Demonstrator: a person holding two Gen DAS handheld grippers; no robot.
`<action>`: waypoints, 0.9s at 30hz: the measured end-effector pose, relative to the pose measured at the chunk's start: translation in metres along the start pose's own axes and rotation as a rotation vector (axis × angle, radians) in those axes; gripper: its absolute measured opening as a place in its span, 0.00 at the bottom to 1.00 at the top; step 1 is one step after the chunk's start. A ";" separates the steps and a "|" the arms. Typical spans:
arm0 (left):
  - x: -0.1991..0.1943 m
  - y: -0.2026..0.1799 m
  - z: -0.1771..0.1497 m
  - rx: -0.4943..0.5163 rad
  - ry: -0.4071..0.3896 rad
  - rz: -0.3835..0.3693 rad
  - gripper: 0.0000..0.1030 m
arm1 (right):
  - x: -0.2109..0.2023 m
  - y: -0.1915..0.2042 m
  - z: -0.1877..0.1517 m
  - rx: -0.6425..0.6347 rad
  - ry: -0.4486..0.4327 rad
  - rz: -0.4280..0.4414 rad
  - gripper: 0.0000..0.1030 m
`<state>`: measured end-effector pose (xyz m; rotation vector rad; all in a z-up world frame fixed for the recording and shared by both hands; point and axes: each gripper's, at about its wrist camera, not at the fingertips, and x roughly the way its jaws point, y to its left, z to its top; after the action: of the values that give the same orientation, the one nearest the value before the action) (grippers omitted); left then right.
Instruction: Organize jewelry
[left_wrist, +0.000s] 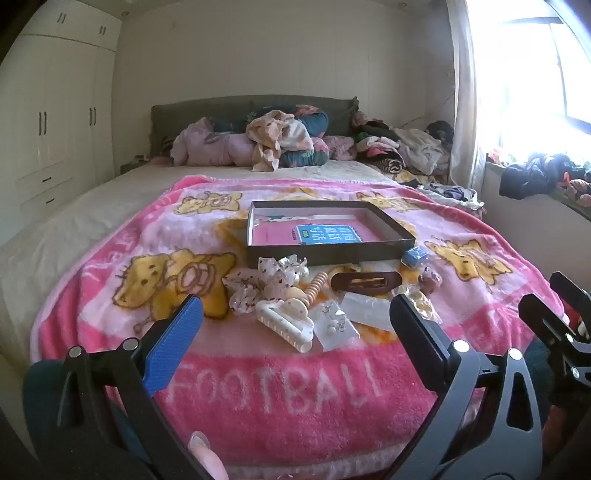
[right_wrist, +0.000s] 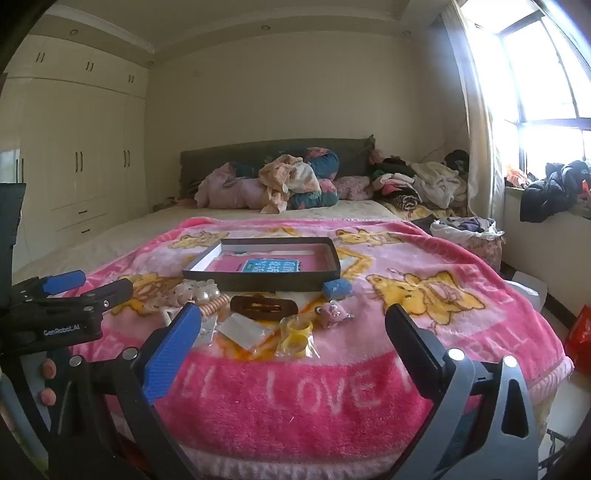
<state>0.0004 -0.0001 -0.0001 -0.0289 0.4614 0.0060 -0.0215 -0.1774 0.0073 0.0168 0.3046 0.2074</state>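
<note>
Nothing is picked yet: the left tool (left_wrist: 295, 332) and right tool (right_wrist: 295, 339) hover wide apart and empty over the bed's near edge, where the jewelry pile (left_wrist: 325, 295) lies just before the open box (left_wrist: 328, 254), so next comes choosing one piece.

A blanket (left_wrist: 110, 236) lay over the near end of the bed (left_wrist: 74, 206), and a box (left_wrist: 325, 254) sat on it with a card (left_wrist: 328, 234) inside. Before the box lay a barrette (left_wrist: 365, 282), with scrunchies (left_wrist: 258, 284) to its left and a claw clip (left_wrist: 284, 319) nearer still. Pillows and clothes (left_wrist: 280, 144) were heaped behind, against the headboard (left_wrist: 207, 110).
</note>
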 end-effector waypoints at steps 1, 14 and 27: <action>0.000 0.000 0.000 -0.004 -0.005 -0.002 0.90 | 0.000 0.000 0.000 0.001 0.001 0.001 0.94; -0.001 0.002 0.001 -0.004 -0.008 0.005 0.90 | 0.001 0.001 -0.001 0.004 -0.001 0.003 0.94; 0.002 -0.001 -0.003 -0.001 -0.008 0.005 0.90 | 0.001 0.001 -0.001 0.005 -0.004 0.001 0.94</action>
<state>0.0003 -0.0013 -0.0036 -0.0285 0.4530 0.0112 -0.0216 -0.1761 0.0064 0.0225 0.3013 0.2080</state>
